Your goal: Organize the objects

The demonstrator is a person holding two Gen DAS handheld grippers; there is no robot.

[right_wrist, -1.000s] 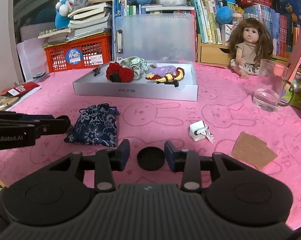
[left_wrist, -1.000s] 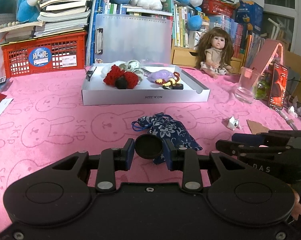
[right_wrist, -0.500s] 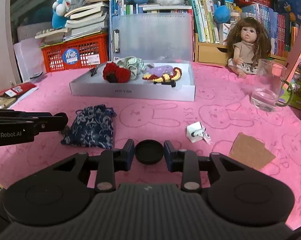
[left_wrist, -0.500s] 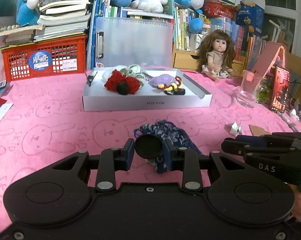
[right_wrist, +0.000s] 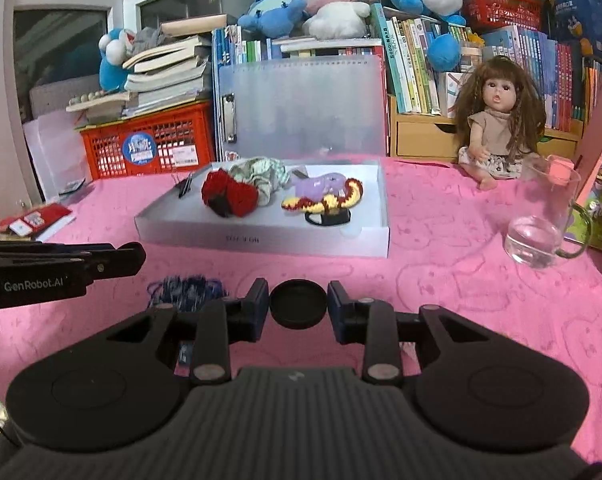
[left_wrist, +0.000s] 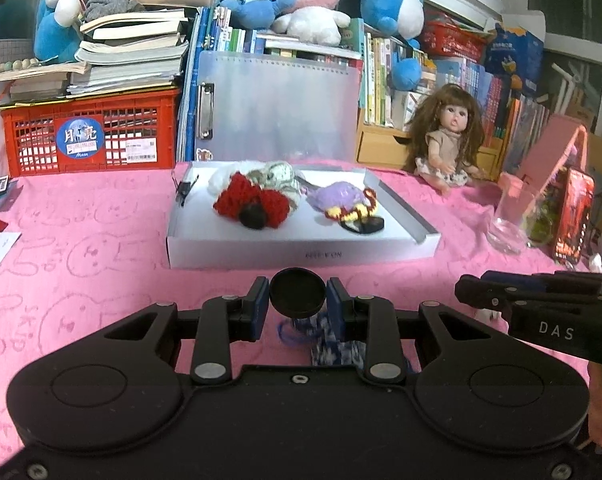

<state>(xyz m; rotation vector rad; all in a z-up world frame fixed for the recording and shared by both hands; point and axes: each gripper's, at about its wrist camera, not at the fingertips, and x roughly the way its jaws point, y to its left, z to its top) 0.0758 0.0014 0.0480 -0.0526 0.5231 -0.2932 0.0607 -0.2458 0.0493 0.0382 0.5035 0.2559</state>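
A blue floral drawstring pouch (left_wrist: 325, 344) lies on the pink cloth right under my left gripper (left_wrist: 297, 304), mostly hidden by the fingers; it also shows in the right wrist view (right_wrist: 187, 292). The left gripper is open above it. My right gripper (right_wrist: 298, 306) is open and empty, to the right of the pouch. A white shallow box (left_wrist: 301, 252) ahead holds a red crochet ladybug (left_wrist: 253, 204), a purple and yellow crochet toy (left_wrist: 345, 204), a crumpled cloth and a binder clip; the box (right_wrist: 261, 236) shows in both views.
A glass mug (right_wrist: 541, 232) stands right. A doll (right_wrist: 497, 128) sits behind it. A red crate (left_wrist: 89, 136) with books, a grey folder (left_wrist: 277, 112) and shelves line the back. A phone (left_wrist: 573, 220) leans at the right.
Both grippers have moved forward toward the box. The pouch now lies beneath the left gripper's fingers instead of ahead of them. The small white paper piece is now hidden under the right gripper.
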